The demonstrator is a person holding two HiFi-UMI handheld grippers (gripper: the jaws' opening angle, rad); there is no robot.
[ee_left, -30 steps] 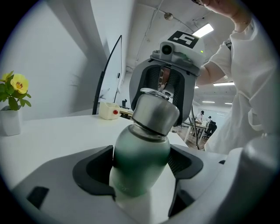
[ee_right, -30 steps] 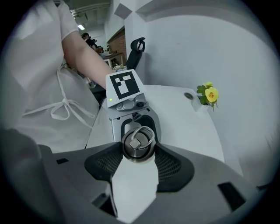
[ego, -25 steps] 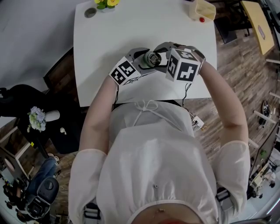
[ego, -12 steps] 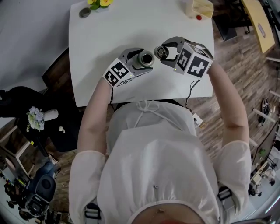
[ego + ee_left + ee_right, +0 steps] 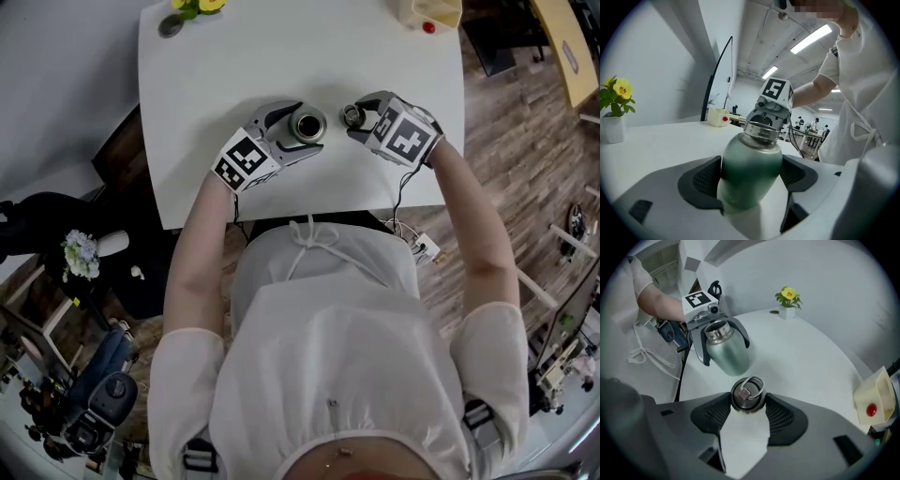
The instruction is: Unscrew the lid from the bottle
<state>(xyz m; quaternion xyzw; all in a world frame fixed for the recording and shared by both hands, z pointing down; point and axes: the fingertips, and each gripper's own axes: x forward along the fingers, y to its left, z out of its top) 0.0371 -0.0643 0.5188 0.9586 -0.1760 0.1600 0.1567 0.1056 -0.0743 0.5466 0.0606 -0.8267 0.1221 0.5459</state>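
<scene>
Black-and-white square markers covered the cube on each gripper. The left gripper (image 5: 752, 177) had its jaws closed partway against the body of the green metal bottle (image 5: 751, 164). It held the bottle, open-mouthed, over the white table (image 5: 281, 56), between the table's centre and its 6 o'clock edge. The right gripper (image 5: 748, 405) pinched the round steel lid (image 5: 748, 393) between half-open jaws, at the bottle's 3 o'clock and clear of it. Only the right gripper view showed the lid's wire ring (image 5: 753, 384). Only the left gripper view showed ceiling strip lights (image 5: 811, 39) and distant people (image 5: 814, 125) at tables.
</scene>
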